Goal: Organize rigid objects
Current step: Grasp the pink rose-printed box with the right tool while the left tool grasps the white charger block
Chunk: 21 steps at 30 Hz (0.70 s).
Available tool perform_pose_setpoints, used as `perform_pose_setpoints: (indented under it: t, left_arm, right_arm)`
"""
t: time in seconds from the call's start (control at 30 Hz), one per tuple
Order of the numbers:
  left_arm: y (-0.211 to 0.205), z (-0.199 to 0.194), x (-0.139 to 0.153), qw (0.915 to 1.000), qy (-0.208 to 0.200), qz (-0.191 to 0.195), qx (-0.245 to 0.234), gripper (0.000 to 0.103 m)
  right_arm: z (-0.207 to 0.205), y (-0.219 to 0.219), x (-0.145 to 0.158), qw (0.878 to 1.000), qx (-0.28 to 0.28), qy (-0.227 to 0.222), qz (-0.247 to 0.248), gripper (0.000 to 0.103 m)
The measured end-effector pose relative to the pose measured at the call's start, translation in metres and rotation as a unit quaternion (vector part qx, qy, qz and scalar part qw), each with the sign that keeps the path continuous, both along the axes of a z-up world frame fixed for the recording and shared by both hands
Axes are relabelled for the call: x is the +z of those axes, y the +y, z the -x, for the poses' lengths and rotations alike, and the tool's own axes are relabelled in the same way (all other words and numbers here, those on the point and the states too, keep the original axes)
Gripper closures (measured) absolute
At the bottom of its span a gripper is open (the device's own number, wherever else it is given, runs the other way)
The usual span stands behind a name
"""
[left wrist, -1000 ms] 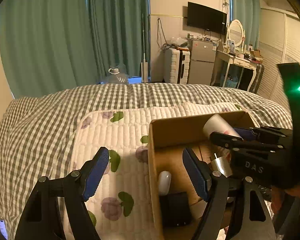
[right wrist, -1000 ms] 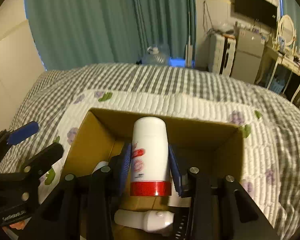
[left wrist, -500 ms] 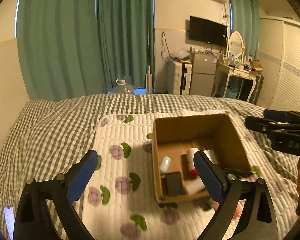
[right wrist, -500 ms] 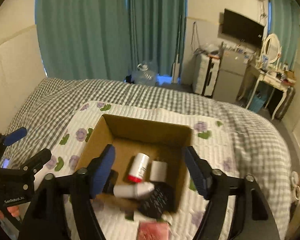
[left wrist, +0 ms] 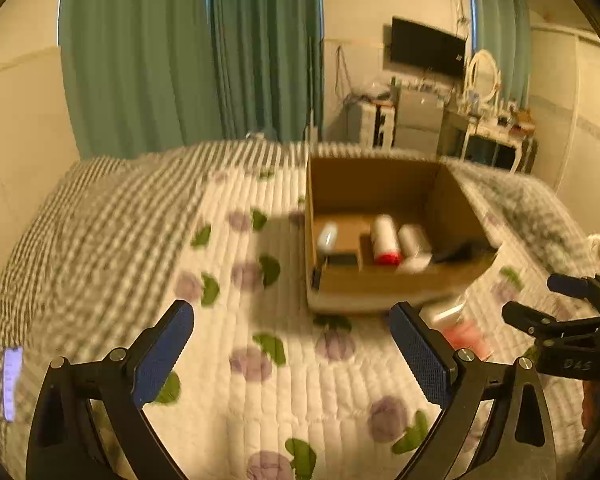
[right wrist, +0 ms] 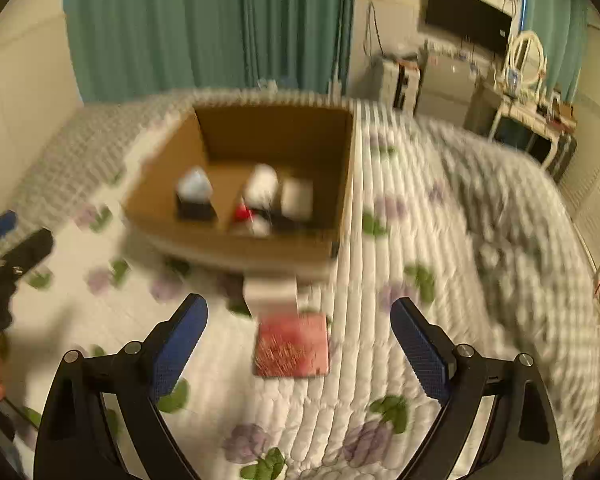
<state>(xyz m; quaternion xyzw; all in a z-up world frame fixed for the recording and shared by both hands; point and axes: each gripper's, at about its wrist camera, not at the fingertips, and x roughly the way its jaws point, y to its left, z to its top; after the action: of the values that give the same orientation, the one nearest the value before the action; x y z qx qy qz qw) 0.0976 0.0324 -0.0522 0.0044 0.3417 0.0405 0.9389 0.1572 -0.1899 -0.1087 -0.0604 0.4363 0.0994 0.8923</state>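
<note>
An open cardboard box (left wrist: 384, 284) (right wrist: 236, 246) sits on the quilted mat on the bed. Inside lie a white bottle with a red cap (left wrist: 385, 240) (right wrist: 256, 192), a second white bottle (left wrist: 414, 240), a small white item (left wrist: 327, 236) and a black block (left wrist: 342, 259). A pink flat packet (right wrist: 292, 346) (left wrist: 466, 338) and a small white box (right wrist: 270, 294) lie on the mat in front of the cardboard box. My left gripper (left wrist: 296, 354) is open and empty, short of the box. My right gripper (right wrist: 300, 344) is open and empty above the pink packet.
The flowered quilted mat (left wrist: 236, 320) covers a grey checked bedspread (left wrist: 80, 216). A lit phone (left wrist: 11, 382) lies at the bed's left edge. Green curtains (left wrist: 188, 60), a dresser with a mirror (left wrist: 484, 120) and a wall television (left wrist: 428, 46) stand beyond the bed.
My right gripper let go of the white bottle in the box, opened and drew back. My left gripper also pulled back from the box. Both views are blurred by motion now.
</note>
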Motion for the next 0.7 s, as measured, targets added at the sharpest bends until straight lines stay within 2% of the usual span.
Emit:
perform_pose_setpoints:
  t: [0.1,0.2,0.33,0.37,0.4,0.53,0.7]
  left_arm:
    - [-0.003,-0.006,-0.027,0.9998,0.019,0.002,-0.001,0.003]
    - [-0.006,-0.012,-0.053,0.9989,0.045,0.009,-0.005,0.003]
    - [-0.015,-0.015,-0.078,0.9979,0.063,-0.013,-0.011,0.003]
    - [-0.015,-0.015,-0.081,0.9976,0.067,-0.013,-0.013,0.003]
    - [-0.016,-0.015,-0.085,0.9972,0.072,-0.006,-0.017,0.003]
    - [-0.019,-0.016,-0.094,0.9961,0.086,-0.003,-0.016,0.003]
    - [-0.027,-0.012,-0.094,0.9961,0.084,-0.01,-0.026,0.003]
  right_arm:
    - [-0.01,0.002,-0.036,0.999,-0.006,0.041,0.015,0.01]
    - [-0.018,0.002,-0.06,0.997,-0.013,0.07,0.003,0.01]
    - [-0.027,0.009,-0.083,0.996,-0.013,0.088,0.02,0.014]
    - [-0.028,0.009,-0.088,0.995,-0.021,0.093,0.023,0.023]
    - [-0.029,0.01,-0.094,0.994,-0.025,0.096,0.033,0.026]
    - [-0.029,0.017,-0.103,0.993,-0.024,0.101,0.053,0.026]
    - [-0.032,0.029,-0.112,0.991,-0.016,0.103,0.079,0.025]
